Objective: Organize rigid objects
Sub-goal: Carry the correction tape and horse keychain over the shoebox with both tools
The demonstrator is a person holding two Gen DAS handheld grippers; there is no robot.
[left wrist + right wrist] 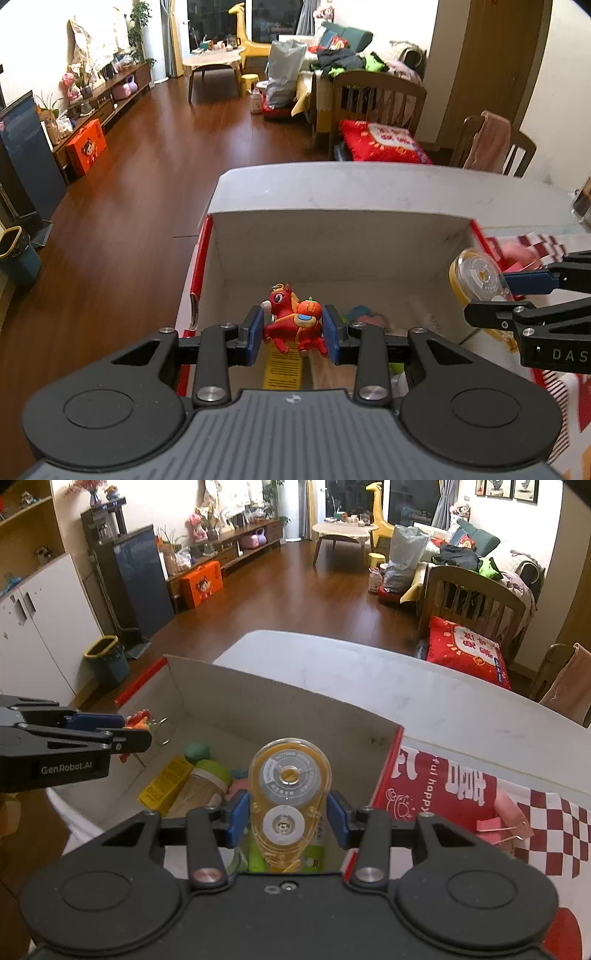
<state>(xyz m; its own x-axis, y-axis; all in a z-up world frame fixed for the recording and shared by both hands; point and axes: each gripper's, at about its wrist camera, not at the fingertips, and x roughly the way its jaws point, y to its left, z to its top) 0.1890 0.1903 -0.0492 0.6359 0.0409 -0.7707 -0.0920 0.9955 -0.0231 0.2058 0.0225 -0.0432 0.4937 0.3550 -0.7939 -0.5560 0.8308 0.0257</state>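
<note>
My left gripper (293,328) is shut on a red horse keychain toy (291,321) and holds it above the open cardboard box (332,243). It also shows at the left of the right wrist view (136,734), with the toy (138,718) at its tips. My right gripper (290,812) is shut on a yellow correction tape dispenser (290,786) and holds it over the box's near right part (295,709). In the left wrist view the dispenser (476,277) hangs at the box's right wall.
The box holds a yellow packet (164,784), a green-lidded bottle (207,779), a green ball (197,751) and other small items. A red checked cloth (535,812) with a pink clip (506,823) lies right of the box. The white table (406,686) extends behind.
</note>
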